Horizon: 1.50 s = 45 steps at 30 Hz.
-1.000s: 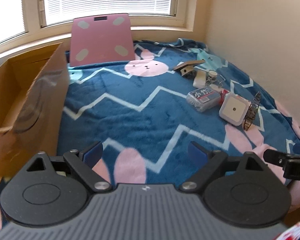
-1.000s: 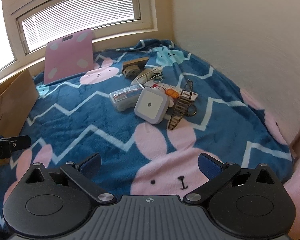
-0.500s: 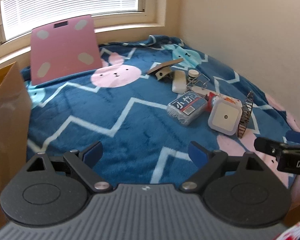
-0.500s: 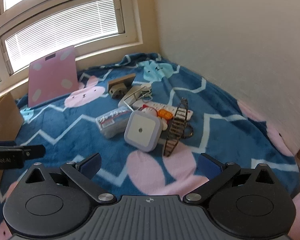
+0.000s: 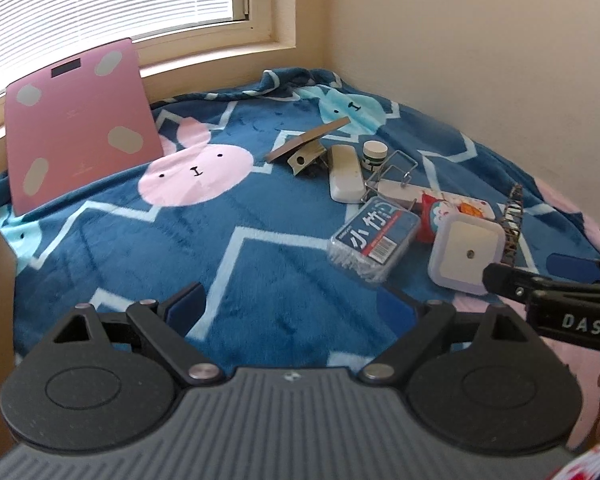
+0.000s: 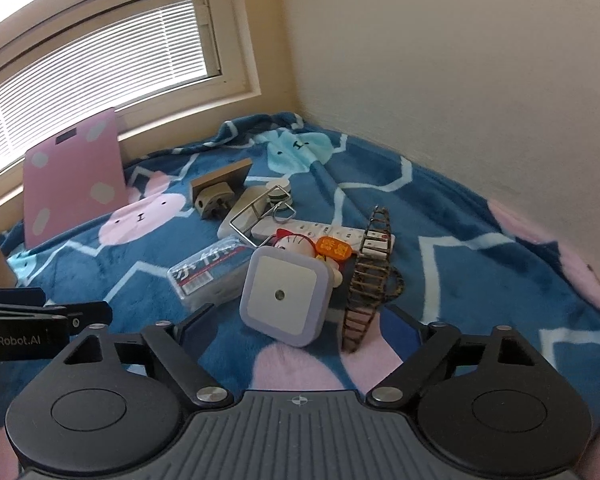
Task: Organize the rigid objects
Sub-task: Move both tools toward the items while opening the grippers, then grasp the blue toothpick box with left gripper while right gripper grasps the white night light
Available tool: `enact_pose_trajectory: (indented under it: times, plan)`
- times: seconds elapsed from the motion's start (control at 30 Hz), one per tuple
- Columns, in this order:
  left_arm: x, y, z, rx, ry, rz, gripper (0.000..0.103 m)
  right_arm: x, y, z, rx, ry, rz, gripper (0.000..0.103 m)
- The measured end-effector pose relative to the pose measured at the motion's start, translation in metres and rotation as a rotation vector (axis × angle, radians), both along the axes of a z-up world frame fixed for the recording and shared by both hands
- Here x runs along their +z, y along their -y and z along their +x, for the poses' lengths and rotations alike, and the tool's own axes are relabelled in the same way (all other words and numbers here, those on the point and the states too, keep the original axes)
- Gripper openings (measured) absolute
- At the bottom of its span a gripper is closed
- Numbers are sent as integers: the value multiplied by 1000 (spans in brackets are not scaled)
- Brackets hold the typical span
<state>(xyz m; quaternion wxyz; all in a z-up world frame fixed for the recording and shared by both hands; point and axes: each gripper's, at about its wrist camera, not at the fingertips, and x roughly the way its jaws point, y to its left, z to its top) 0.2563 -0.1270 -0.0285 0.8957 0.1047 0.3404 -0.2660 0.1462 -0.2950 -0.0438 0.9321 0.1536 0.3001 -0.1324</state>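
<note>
Right wrist view: both grippers have swung toward the pile of objects, cardboard box now nearly out of sight.
The right gripper [image 6: 300,322], jaws spread and empty, faces the square night light [image 6: 284,294], which leans on a toy figure [image 6: 296,242] beside a wooden ladder [image 6: 370,272]. The left gripper [image 5: 288,308], also spread, hangs over bare blanket [image 5: 220,248]; the plastic case [image 5: 374,236] lies nearest. Crowded neighbours hinder a clean grasp.

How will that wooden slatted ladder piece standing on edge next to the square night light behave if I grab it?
The wooden ladder piece stands on its thin edge on soft blanket, so a nudge will likely tip it. Its thin slats look light and possibly fragile. It sits close beside the night light, so the right hand-held gripper may bump both.
</note>
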Motion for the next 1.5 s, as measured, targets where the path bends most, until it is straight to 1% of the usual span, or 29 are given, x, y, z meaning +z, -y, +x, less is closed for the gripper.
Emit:
enact_pose_trajectory:
  times: [0.03, 0.13, 0.4, 0.47, 0.57, 0.63, 0.73, 0.83, 1.03, 1.13, 1.23, 1.3, 1.33, 1.4, 1.43, 1.5]
  plan:
    - [-1, 2, 3, -2, -1, -1, 90, -2, 0, 4, -11, -1, 0, 78]
    - [-6, 5, 12, -6, -6, -1, 90, -7, -1, 16, -32, -11, 6, 71]
    - [-18, 9, 29, 0, -23, -1, 90, -19, -4, 47, -62, -54, -7, 71]
    - [-21, 9, 32, 2, -26, -3, 90, -23, -7, 54, -67, -76, -36, 71]
    - [-23, 10, 33, -5, -29, -3, 90, -29, -5, 60, -58, -93, -27, 71]
    - [-24, 11, 34, -17, -31, 0, 90, -30, -4, 59, -40, -94, -38, 66]
    - [-24, 14, 35, -54, -25, -2, 90, -29, 1, 51, -8, -88, -27, 63]
    - [-24, 21, 36, -117, -12, -10, 90, -23, 9, 38, 39, -80, -20, 62]
    - [-29, 51, 41, -247, 13, 21, 88, -15, 19, 13, 126, -74, -43, 62]
    - [-35, 70, 44, -312, 17, 37, 85, -17, 24, 2, 140, -80, -60, 62]
    - [-41, 86, 47, -359, 32, 61, 79, -22, 29, -6, 129, -90, -72, 62]
    - [-46, 96, 48, -384, 42, 91, 74, -25, 34, -8, 129, -97, -67, 62]
    - [-48, 100, 48, -395, 49, 107, 70, -26, 35, -8, 130, -99, -62, 62]
    - [-53, 106, 47, -397, 63, 136, 66, -26, 37, -9, 131, -99, -60, 62]
    - [-54, 107, 47, -389, 64, 141, 62, -26, 37, -10, 130, -98, -60, 62]
    - [-52, 101, 45, -367, 46, 123, 57, -24, 36, -10, 134, -95, -60, 62]
